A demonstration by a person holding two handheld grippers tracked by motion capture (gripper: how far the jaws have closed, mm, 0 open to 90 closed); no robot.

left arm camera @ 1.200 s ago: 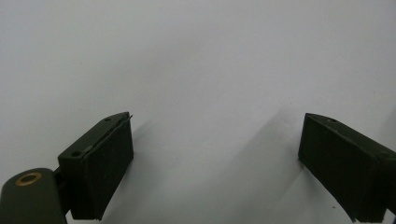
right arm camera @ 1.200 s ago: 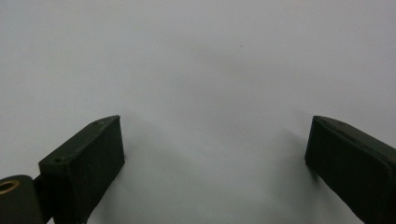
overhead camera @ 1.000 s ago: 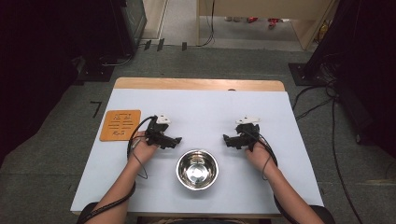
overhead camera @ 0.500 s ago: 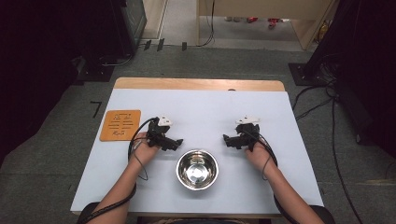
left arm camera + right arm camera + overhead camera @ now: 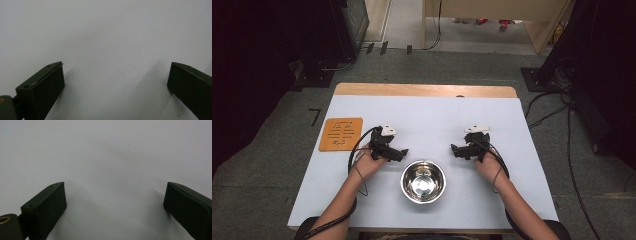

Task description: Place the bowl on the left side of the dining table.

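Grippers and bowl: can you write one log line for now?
left gripper: open, empty | right gripper: open, empty | steel bowl: between them, untouched

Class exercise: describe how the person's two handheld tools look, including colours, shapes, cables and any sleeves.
Each tool, the left tool and the right tool, is black with a pale three-cornered plate on top. In the gripper views the jaws are flat, dark rectangular blocks with small screw holes. A thin black cable loops from each tool back along the forearm. The forearms look bare; no sleeves can be made out.
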